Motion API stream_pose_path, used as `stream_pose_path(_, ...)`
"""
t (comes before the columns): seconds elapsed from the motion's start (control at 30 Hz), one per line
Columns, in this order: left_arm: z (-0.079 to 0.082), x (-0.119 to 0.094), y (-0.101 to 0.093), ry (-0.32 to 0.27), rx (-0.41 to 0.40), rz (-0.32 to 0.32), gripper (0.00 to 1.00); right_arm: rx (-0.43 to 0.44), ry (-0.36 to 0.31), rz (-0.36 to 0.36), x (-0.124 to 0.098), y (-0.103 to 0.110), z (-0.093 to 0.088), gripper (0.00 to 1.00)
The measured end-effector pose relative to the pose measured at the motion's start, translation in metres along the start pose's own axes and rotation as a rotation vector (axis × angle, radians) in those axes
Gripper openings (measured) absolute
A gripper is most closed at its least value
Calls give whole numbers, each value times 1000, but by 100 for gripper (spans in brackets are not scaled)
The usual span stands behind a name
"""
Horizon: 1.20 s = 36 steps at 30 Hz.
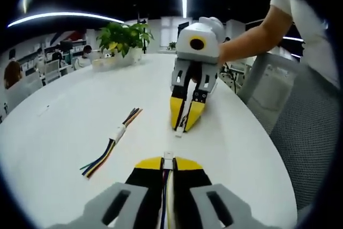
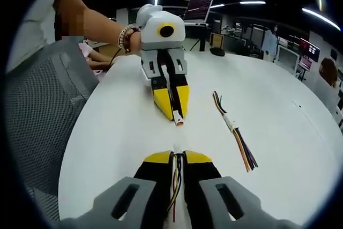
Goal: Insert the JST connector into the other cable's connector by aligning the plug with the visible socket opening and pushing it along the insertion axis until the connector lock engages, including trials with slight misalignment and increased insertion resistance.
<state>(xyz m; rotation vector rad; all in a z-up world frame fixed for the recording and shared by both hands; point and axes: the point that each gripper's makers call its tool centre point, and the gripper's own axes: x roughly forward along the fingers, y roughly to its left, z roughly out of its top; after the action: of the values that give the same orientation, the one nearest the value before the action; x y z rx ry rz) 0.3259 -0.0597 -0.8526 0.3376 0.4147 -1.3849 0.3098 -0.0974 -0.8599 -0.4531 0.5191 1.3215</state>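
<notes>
1. Cables first: on the left of the left gripper view, an already mated cable pair lies loose on the white counter, its white joint in the middle, well apart from both grippers.
2. Progress call: the working pair is not joined yet. Both halves are gripped and face each other nose to nose with bare counter between them, so alignment, the push and the lock click all look to be ahead.
3. Left gripper: fingers pinched almost closed on a wired plug, its white tip poking out past the yellow pads.
4. Right gripper, further right: fingers also squeezed nearly together on the white socket connector, tip just above or touching the counter; I can't tell which.
5. Right gripper view: that plug shows a reddish end.
</notes>
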Motion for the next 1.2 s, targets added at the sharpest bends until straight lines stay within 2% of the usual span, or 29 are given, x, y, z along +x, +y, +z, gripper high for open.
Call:
stream_pose_path(0.5,0,1,1,-8,-3,-6,0,-27,4,3,1,-1,1,3)
stream_pose_path(0.77,1,1,0,-7,-32,-10,0,-34,16,16,1,2,1,3)
stream_pose_path(1.2,2,-2,1,24,-6,-10,0,-41,18,12,-3,-2,9,3)
